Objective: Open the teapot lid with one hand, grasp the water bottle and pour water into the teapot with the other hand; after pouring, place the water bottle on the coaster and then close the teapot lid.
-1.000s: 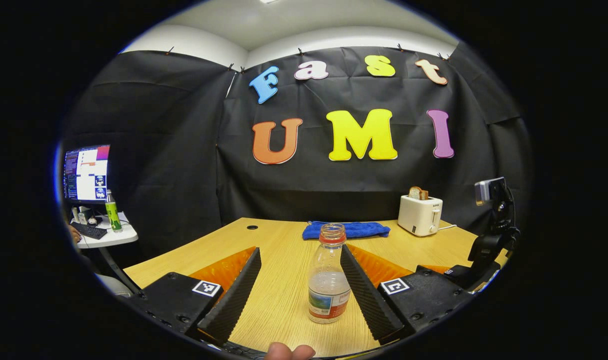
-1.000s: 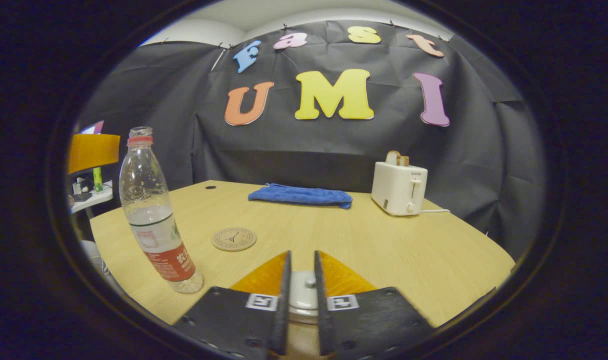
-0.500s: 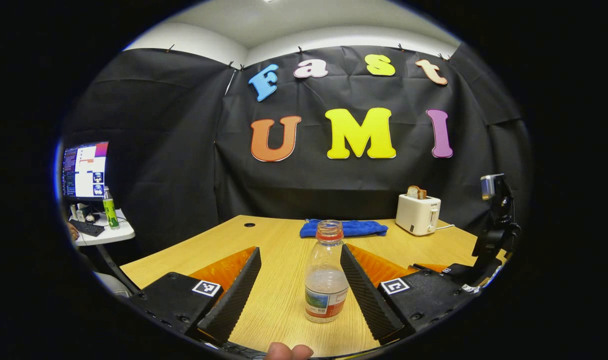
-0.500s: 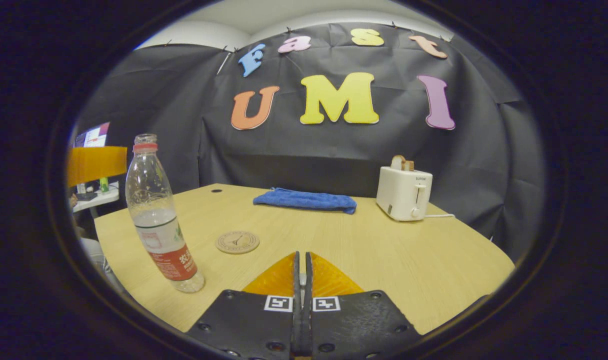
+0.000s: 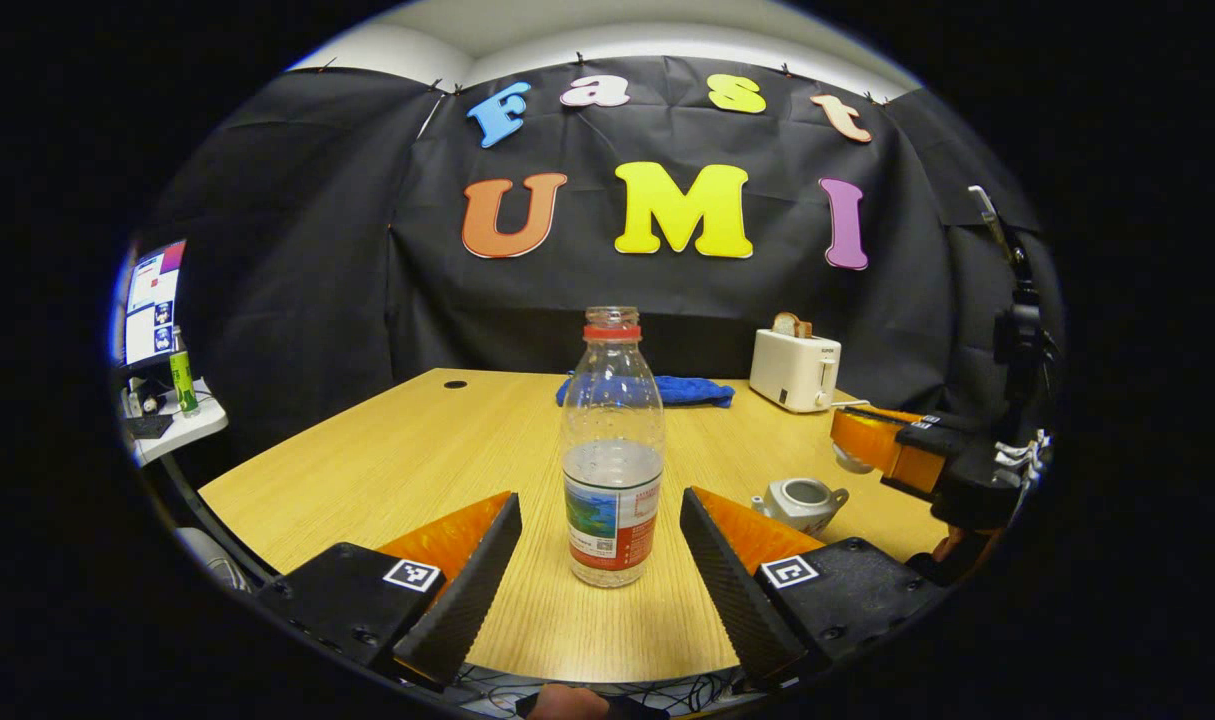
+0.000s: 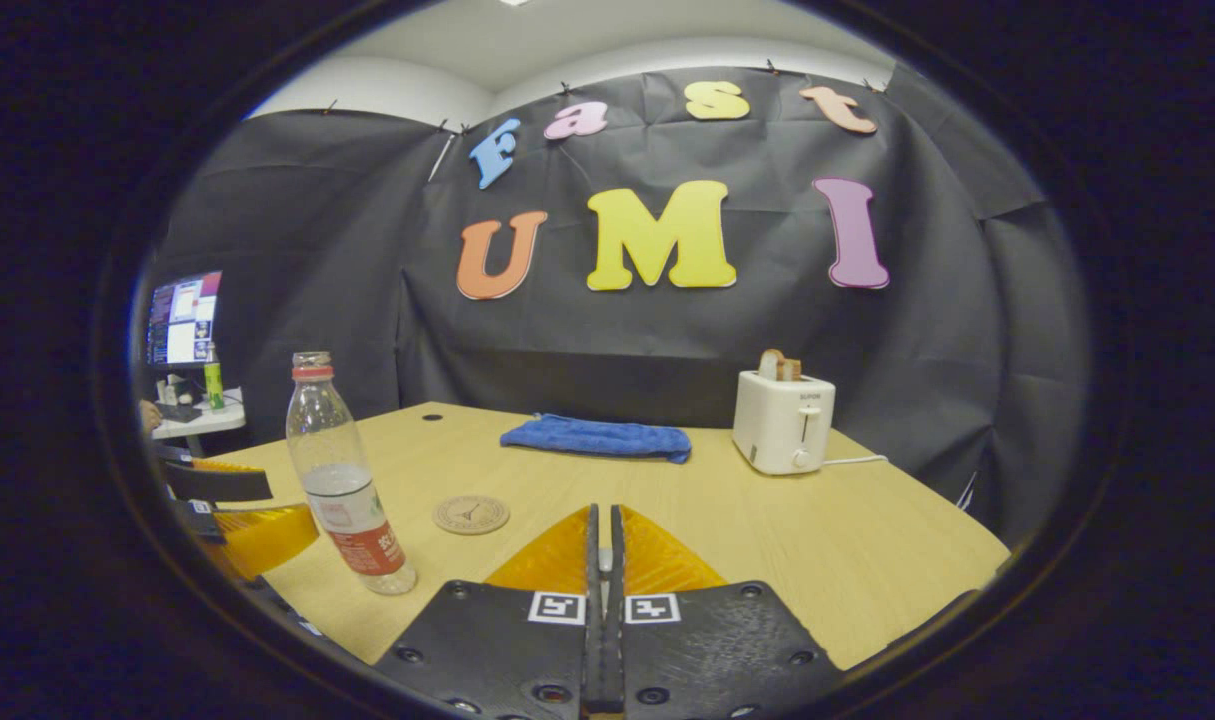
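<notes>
While the bottle [image 5: 613, 450] stands upright, capless neck up, the left gripper [image 5: 600, 560] gapes wide around it, not touching.
It's near the front of the wood table [image 5: 417, 450]; coaster [image 6: 471, 514] just behind it, open teapot [image 5: 800, 500] to its right. Right gripper [image 6: 603, 560] is clenched, lifted since a second ago; whether it pinches the lid, can't tell. Black cloth wall behind.
</notes>
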